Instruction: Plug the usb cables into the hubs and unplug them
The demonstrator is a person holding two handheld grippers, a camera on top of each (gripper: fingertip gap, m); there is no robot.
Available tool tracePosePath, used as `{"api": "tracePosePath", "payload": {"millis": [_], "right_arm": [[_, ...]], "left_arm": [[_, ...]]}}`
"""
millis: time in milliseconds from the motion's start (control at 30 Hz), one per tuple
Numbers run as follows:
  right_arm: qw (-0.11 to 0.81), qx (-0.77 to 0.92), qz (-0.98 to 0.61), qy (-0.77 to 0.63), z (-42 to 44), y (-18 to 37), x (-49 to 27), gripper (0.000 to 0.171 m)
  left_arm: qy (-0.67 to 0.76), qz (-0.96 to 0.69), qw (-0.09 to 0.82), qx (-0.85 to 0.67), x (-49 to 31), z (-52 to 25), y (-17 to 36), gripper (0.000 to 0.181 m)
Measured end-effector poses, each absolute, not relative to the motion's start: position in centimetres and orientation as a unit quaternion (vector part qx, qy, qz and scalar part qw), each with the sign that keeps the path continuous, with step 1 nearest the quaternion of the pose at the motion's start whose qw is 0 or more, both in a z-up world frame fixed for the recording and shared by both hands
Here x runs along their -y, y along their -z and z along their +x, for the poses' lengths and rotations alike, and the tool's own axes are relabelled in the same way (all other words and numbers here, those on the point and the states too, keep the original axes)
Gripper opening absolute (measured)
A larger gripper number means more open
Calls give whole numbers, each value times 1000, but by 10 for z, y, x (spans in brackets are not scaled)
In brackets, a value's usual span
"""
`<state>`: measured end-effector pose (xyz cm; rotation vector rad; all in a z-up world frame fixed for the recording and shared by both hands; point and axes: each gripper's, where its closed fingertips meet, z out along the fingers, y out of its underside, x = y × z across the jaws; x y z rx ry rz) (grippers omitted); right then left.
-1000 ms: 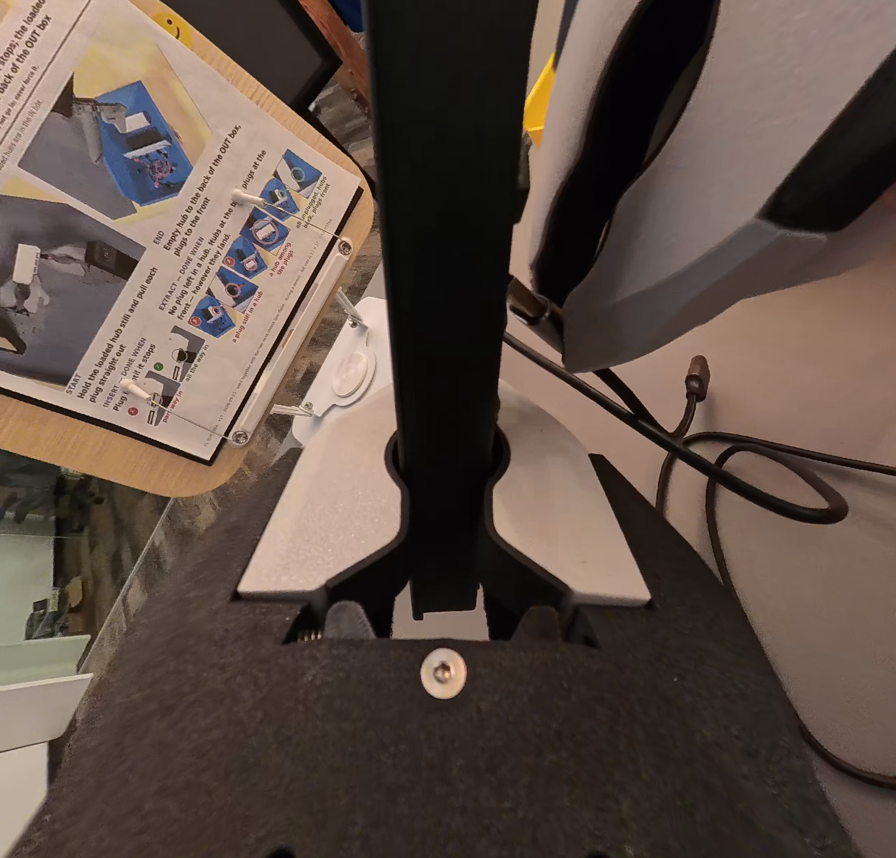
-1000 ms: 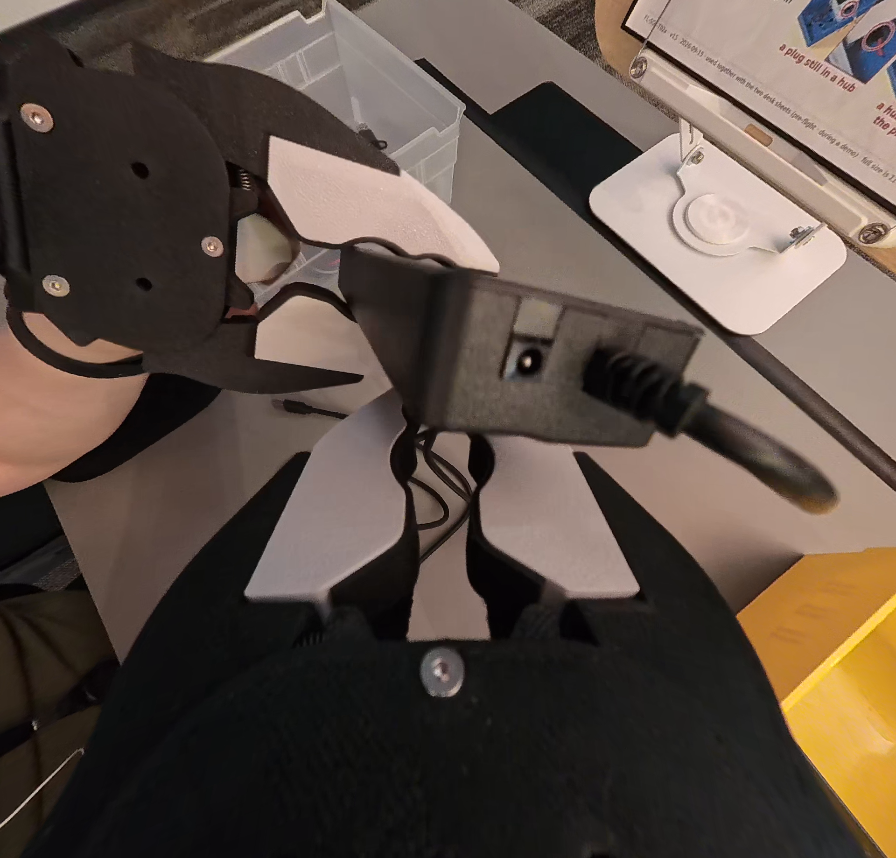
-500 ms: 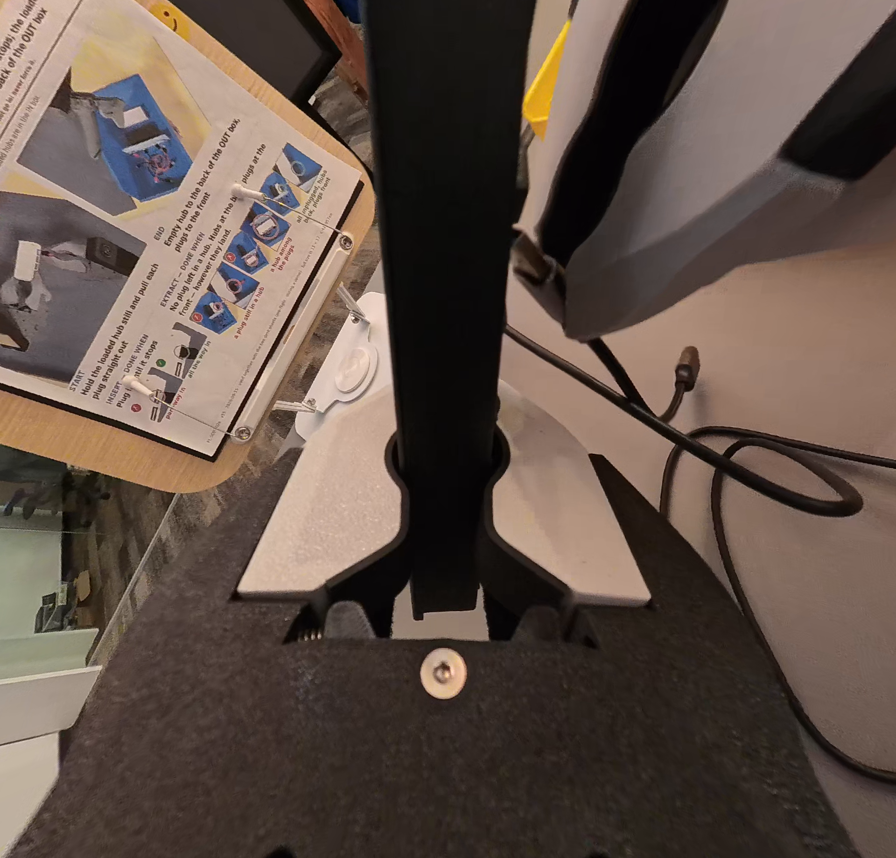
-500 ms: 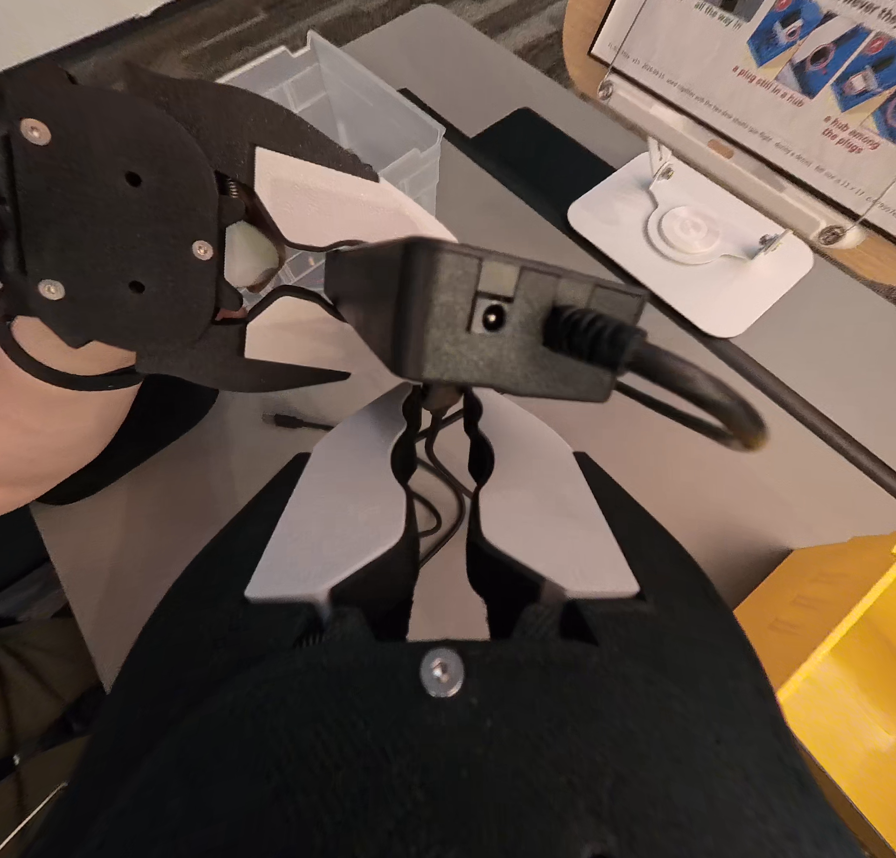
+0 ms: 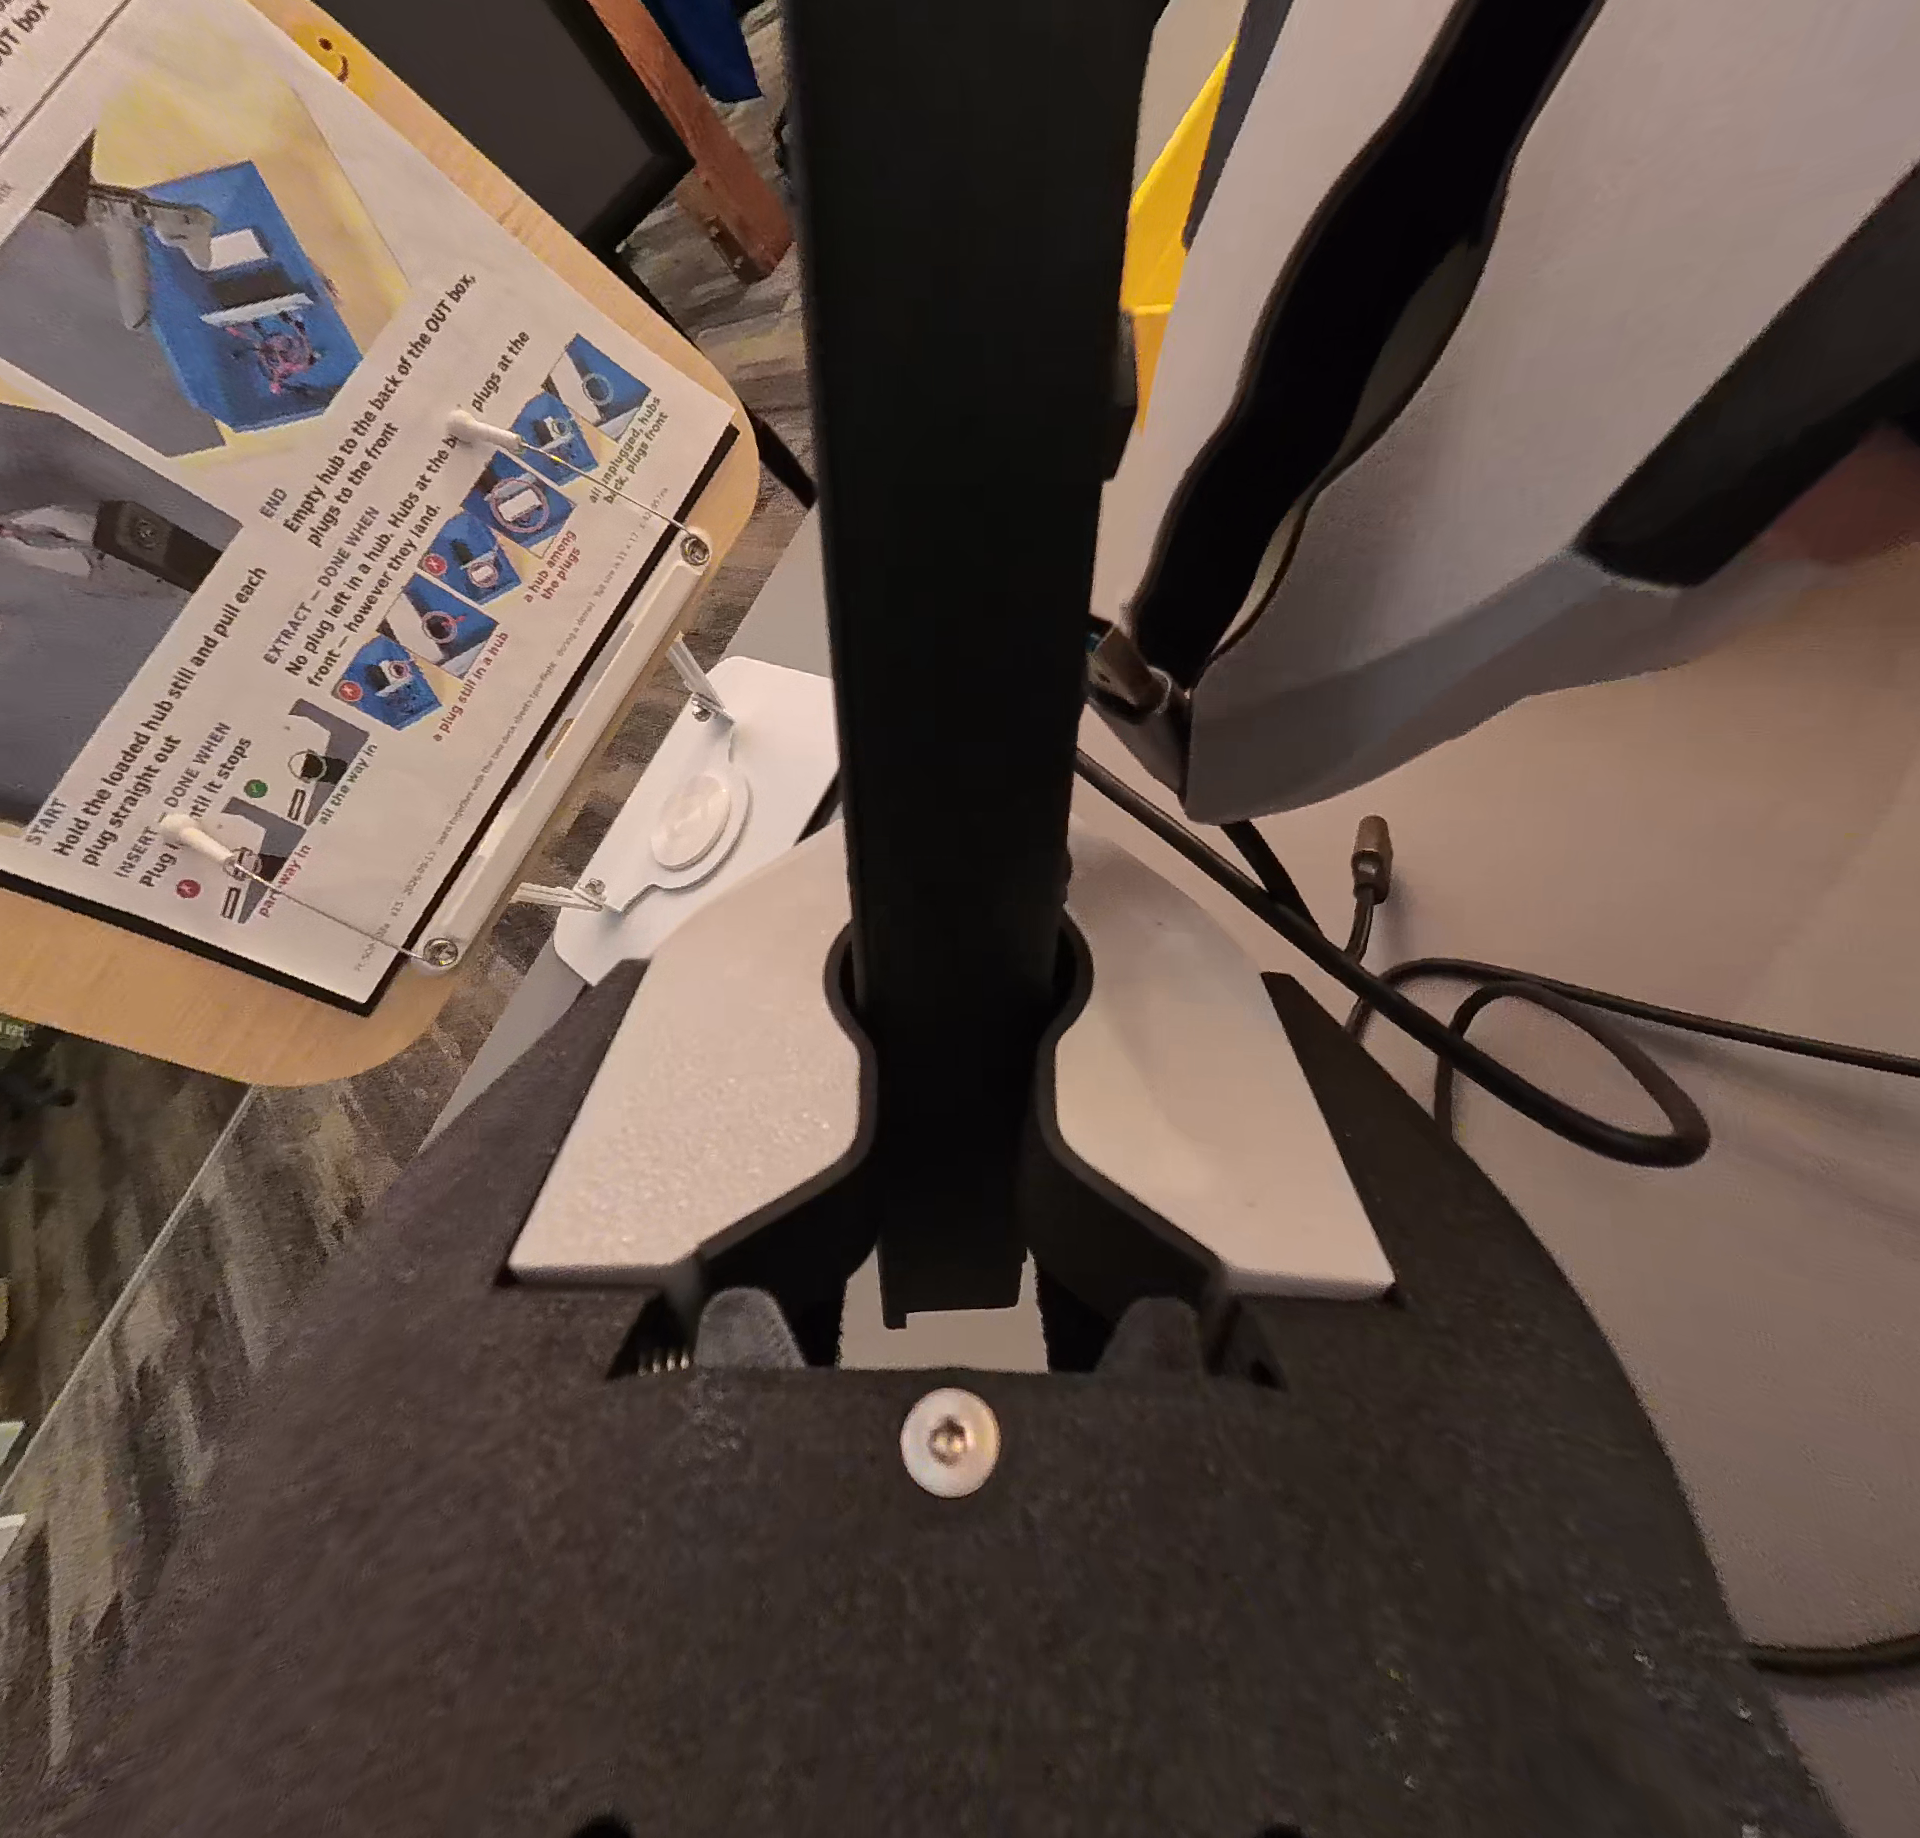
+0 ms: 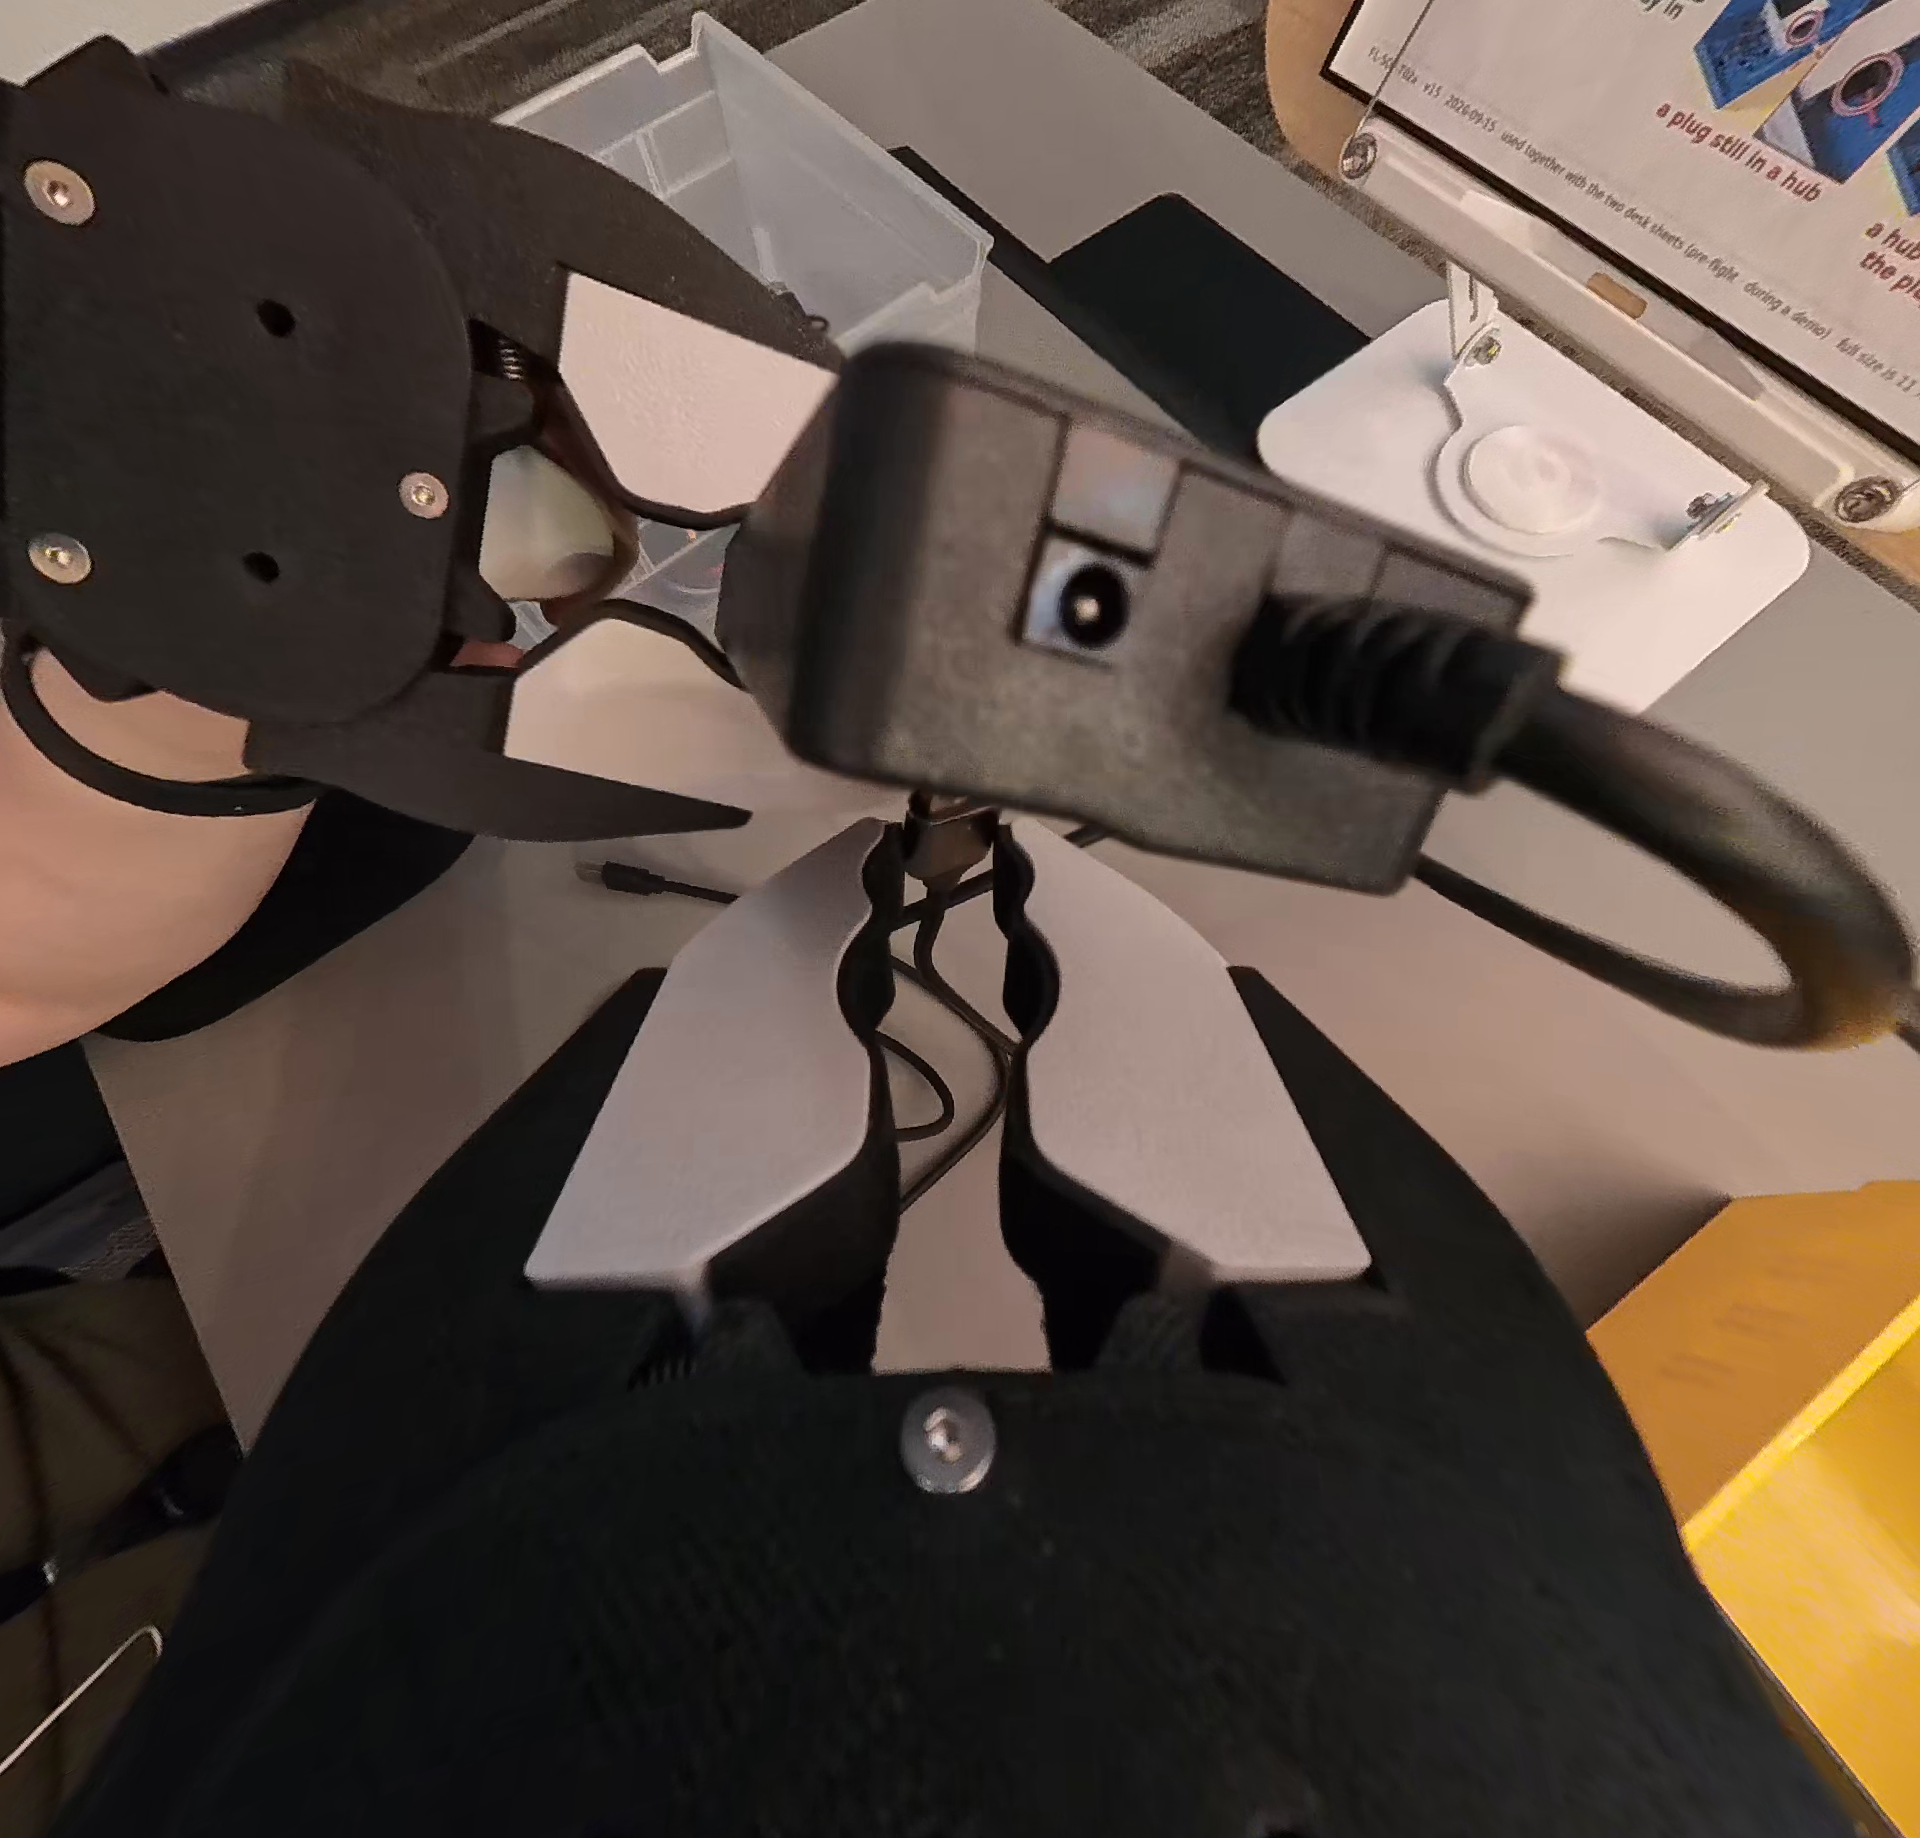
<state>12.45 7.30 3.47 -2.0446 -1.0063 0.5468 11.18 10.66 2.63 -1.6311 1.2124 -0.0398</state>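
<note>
My left gripper (image 5: 961,915) is shut on a long black USB hub (image 5: 956,438), which sticks forward out of the jaws. In the right wrist view the left gripper (image 6: 769,583) holds the hub (image 6: 1122,625) end-on, with a thick black cable (image 6: 1714,853) leaving its end face. My right gripper (image 6: 940,853) is shut on a small USB plug (image 6: 940,838) pressed against the hub's lower side. How far in it sits is hidden. The left wrist view shows the right gripper (image 5: 1164,708) with that plug (image 5: 1122,668) at the hub's right side.
Thin black cables (image 5: 1558,1061) and a loose plug (image 5: 1371,843) lie on the grey table (image 6: 416,1009). An instruction sheet on a wooden board (image 5: 312,541) stands on a white base (image 6: 1538,500). A clear plastic bin (image 6: 790,188) stands behind, a yellow bin (image 6: 1766,1476) at the right. Some 4 cm of space lies between my two pairs of fingers. The white base (image 6: 1538,500) lies around 35 cm away from my left fingertips. My left wrist view (image 5: 707,807) looks at it from another angle.
The right gripper and the hub have closed in on each other. The plug at the right fingertips now meets the hub's side. The left gripper's hold is unchanged.
</note>
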Motion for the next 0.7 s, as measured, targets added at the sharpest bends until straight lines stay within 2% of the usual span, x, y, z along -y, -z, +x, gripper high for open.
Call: {"api": "tracePosePath", "payload": {"millis": [267, 700], "right_arm": [[377, 387, -804, -248, 119, -14, -77, 18], [352, 387, -800, -295, 95, 95, -113, 17]], "left_arm": [[-19, -707, 510, -490, -122, 85, -22, 26], [-15, -730, 498, -468, -115, 19, -50, 26]]}}
